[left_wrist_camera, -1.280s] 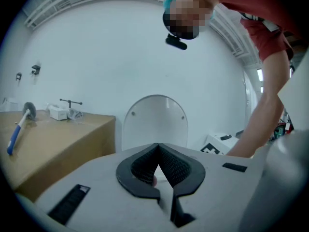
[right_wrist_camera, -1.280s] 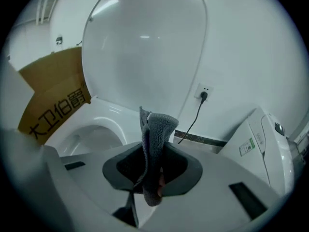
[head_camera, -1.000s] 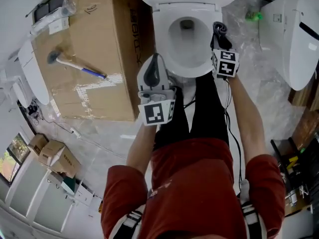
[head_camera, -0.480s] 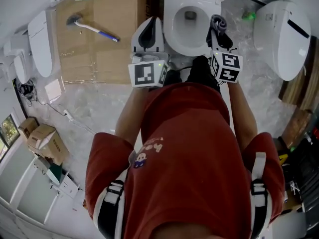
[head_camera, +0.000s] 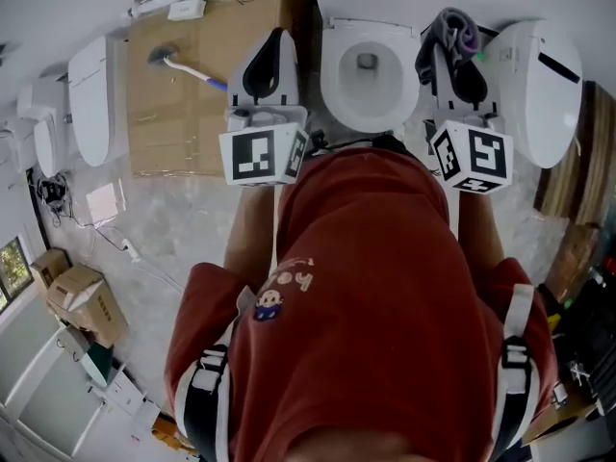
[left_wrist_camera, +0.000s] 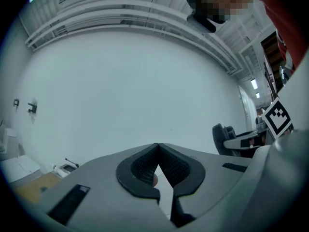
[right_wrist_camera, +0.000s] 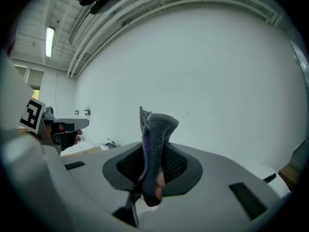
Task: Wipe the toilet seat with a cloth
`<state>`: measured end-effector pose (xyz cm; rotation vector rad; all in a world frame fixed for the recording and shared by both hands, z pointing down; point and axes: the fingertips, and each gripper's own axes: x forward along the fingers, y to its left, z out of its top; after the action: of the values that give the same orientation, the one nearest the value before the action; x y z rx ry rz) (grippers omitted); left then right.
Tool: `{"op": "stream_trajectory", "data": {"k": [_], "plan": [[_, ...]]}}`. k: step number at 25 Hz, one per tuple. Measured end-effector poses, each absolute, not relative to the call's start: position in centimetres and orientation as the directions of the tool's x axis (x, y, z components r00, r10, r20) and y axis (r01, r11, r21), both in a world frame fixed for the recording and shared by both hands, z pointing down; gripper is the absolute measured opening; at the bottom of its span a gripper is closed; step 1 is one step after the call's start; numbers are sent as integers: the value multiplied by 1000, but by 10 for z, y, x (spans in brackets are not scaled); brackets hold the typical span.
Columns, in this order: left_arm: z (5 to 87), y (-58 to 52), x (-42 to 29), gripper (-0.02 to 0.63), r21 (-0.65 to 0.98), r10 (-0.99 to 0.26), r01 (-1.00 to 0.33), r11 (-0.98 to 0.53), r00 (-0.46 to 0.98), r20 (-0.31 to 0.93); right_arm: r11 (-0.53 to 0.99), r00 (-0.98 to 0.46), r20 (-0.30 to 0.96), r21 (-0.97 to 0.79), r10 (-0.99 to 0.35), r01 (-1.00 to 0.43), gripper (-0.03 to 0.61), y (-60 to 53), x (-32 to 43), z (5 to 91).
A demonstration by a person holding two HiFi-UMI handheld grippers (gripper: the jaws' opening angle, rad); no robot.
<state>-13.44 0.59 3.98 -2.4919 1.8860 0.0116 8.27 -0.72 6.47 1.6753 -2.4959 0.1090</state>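
Before the toilet (head_camera: 332, 75), its lid raised, stands a person in a red shirt (head_camera: 375, 296) with both grippers held out level. A cardboard box (head_camera: 188, 94) lies left of the bowl. Left gripper (head_camera: 277, 38): jaws closed together, nothing between them, over the box edge. Right gripper (head_camera: 452, 37): jaws clamped on the grey-and-purple cloth (right_wrist_camera: 155, 134), which is bunched above the tips, right of the toilet seat (head_camera: 371, 120) and not touching it.

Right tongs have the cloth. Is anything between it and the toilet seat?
Nothing visible does. The cloth sticks out of the right tongs, just right of the toilet seat in the head view; the seat's rim is bare.
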Motion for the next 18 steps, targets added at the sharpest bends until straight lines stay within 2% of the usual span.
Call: {"op": "stream_trajectory", "data": {"k": [4,7,18], "plan": [[1,11,-141,12,-11,-963,-966,-259,259,-71,357,-357,-12,29,-934,-934,69,-3,84,2],[-15,14,-141,12,-44,-960,-966,-256,259,-104,333,-337,-81,66,-938,-941,69,2,86,-22],[-20,19,-138,12,-58,-962,-968,-245,250,-114,317,-328,-73,134,-942,-939,69,7,83,-22]]}}
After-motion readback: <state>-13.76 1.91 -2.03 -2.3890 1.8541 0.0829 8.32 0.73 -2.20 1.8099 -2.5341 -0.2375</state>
